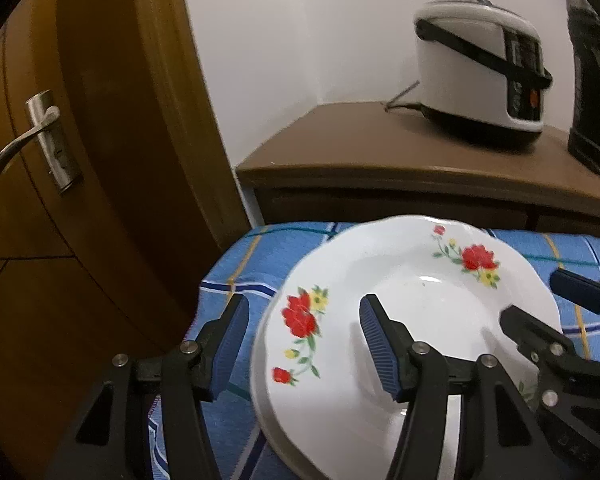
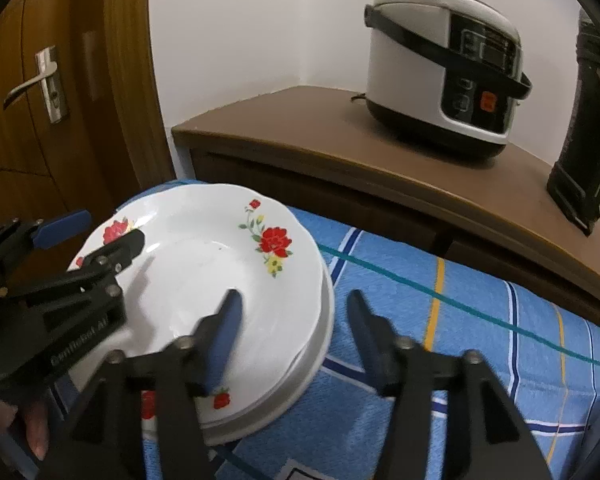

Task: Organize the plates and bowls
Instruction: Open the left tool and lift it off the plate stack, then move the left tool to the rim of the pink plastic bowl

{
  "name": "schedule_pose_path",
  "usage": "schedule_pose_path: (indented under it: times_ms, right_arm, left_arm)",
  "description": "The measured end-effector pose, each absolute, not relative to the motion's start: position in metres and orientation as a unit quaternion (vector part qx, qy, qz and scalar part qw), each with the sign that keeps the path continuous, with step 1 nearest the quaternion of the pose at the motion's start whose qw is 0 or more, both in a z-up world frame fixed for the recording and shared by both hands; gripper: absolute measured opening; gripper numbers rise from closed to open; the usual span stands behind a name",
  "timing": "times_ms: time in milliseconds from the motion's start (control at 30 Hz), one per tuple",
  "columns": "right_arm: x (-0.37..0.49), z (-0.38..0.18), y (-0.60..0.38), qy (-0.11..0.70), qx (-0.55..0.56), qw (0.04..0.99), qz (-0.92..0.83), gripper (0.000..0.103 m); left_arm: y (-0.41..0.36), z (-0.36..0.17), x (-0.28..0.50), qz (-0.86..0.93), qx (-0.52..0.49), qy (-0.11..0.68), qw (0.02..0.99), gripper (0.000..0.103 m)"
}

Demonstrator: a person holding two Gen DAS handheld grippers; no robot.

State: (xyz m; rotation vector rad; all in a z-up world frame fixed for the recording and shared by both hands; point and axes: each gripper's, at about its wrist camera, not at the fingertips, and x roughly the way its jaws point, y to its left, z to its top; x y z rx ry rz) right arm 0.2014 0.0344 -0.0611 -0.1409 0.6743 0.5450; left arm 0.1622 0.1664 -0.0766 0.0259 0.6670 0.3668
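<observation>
Two grippers flank our plate stack [image 2: 228, 280], which sits on the blue checked cloth [image 2: 440, 340] at the table's near-left corner. Our left gripper [image 1: 304, 340] has its fingers spread wide either side of the stack's left rim: one pad is outside over the cloth, the other above the top plate's well, and neither presses on the china. Our right gripper [image 2: 296, 320] is spread the same way across the right rim, its left pad over the plate and its right one clear above the cloth, pinching nothing. The top plate [image 1: 412, 320] is white with red and yellow flowers on its scalloped edge. We count at least three plates beneath that rim in the right view, though blur makes the number uncertain. A bare fingertip [image 2: 34, 436] shows at the lower left of the right view. Beyond the cloth stands a brown cabinet [image 2: 300, 128] bearing a white rice cooker [image 2: 440, 76] and a black flask [image 2: 588, 120]. Farthest left is a wooden door [image 1: 80, 160] with a metal handle [image 1: 36, 136].
</observation>
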Motion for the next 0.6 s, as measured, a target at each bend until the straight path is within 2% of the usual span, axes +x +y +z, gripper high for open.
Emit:
schedule_pose_path:
  times_ms: [167,267,333,600]
  right_arm:
    - [0.184,-0.042,0.012,0.329,-0.04,0.907,0.26,0.056]
    - [0.158,-0.022,-0.012,0.322,-0.023,0.907,0.271,0.05]
    - [0.136,-0.005,-0.033,0.305,-0.023,0.912,0.274,0.05]
    - [0.07,0.025,-0.123,0.257,-0.016,0.933,0.251,0.05]
  left_arm:
    - [0.171,-0.07,0.156,0.183,-0.011,0.303,0.935,0.062]
    - [0.172,-0.065,0.152,0.172,-0.027,0.288,0.942,0.062]
    - [0.166,-0.061,0.149,0.16,-0.031,0.281,0.946,0.062]
    - [0.081,-0.047,0.132,0.02,-0.009,0.297,0.955,0.061]
